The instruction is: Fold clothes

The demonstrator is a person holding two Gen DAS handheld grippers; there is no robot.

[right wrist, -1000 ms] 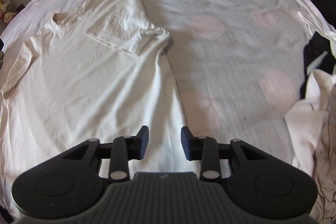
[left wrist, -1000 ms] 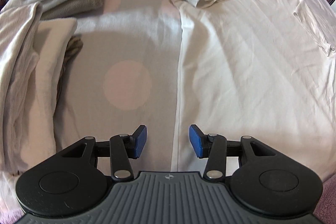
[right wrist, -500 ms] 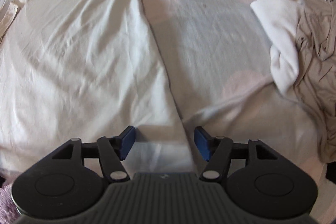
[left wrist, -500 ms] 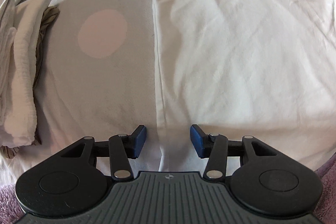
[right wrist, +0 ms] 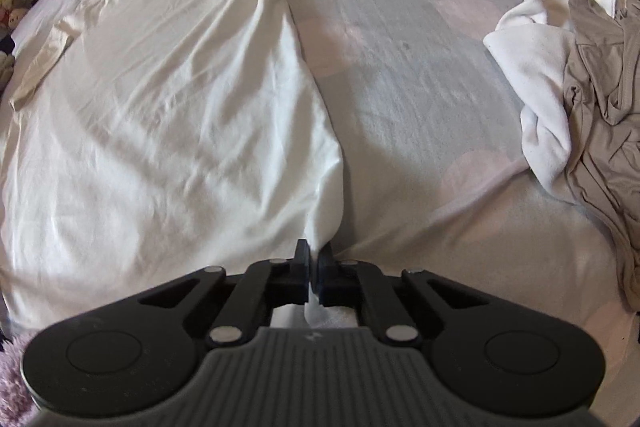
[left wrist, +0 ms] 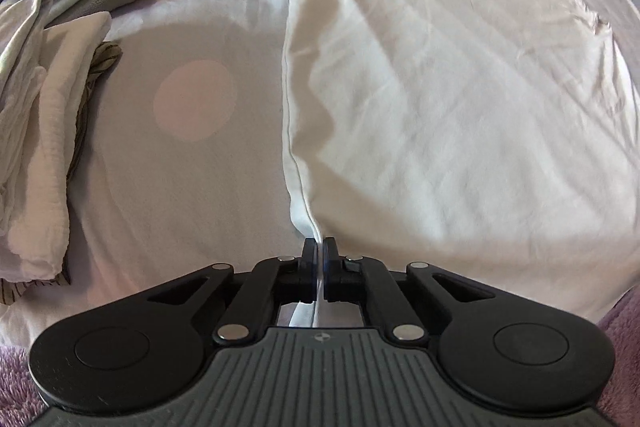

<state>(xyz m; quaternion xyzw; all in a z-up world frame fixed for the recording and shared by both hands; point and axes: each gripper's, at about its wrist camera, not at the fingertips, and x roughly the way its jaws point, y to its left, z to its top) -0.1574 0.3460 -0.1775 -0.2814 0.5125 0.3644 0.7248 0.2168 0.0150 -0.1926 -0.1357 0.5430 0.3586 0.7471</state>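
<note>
two grippers are clamped on the same white t-shirt, which lies spread flat on the bedsheet, a pale sheet with faint pink dots. the left gripper has its fingers pressed together on the shirt's near left corner, where the side seam meets the bottom hem, and a thin strip of cloth runs back between the pads toward the gripper body. the fabric rises from the sheet in a small ridge just ahead of the fingertips. the right gripper is pinched in the same way on the near right corner of the shirt, the cloth gathered into a narrow peak at the tips. both short sleeves are folded inward over the chest at the far end. in the left wrist view a stack of folded clothes sits on the sheet to the left, well apart from the shirt. in the right wrist view a loose heap of white and tan garments lies on the right side of the bed.
</note>
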